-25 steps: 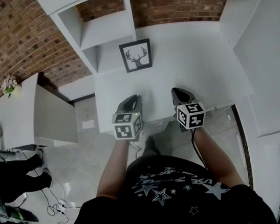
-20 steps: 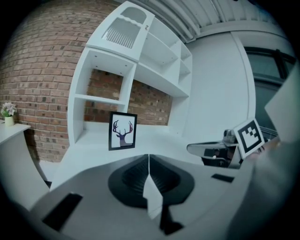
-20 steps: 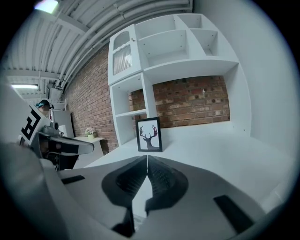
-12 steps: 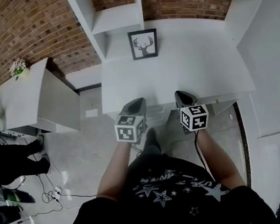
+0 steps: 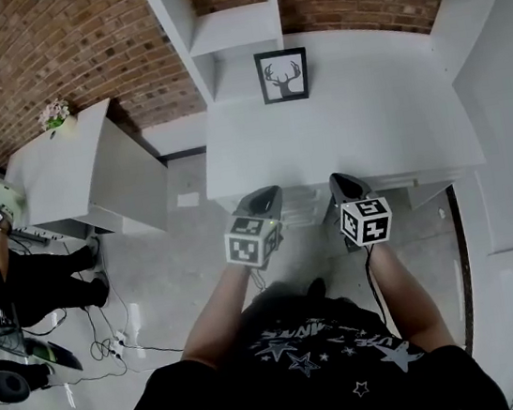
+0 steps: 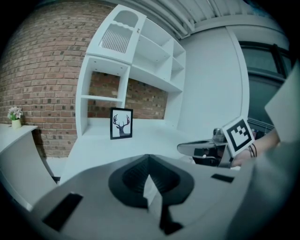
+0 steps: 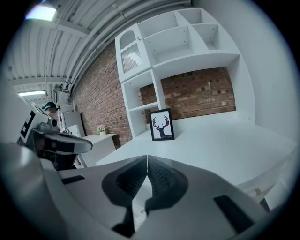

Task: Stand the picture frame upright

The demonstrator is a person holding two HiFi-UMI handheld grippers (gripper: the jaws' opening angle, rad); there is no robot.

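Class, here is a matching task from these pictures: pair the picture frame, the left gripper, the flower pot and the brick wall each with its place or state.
Things:
1. picture frame
2. left gripper
3. flower pot
4. brick wall

Places or states:
A. on the side cabinet
B. jaws shut, nothing between them
C. behind the desk
D. standing on the desk, beside the shelf unit

Pairs: 1-D, 2-B, 3-A, 4-C

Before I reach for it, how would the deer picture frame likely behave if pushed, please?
The picture frame stands upright and looks thin on the desk, so a push near its top would probably tip it. Its flat black border suggests something stiff, probably light.
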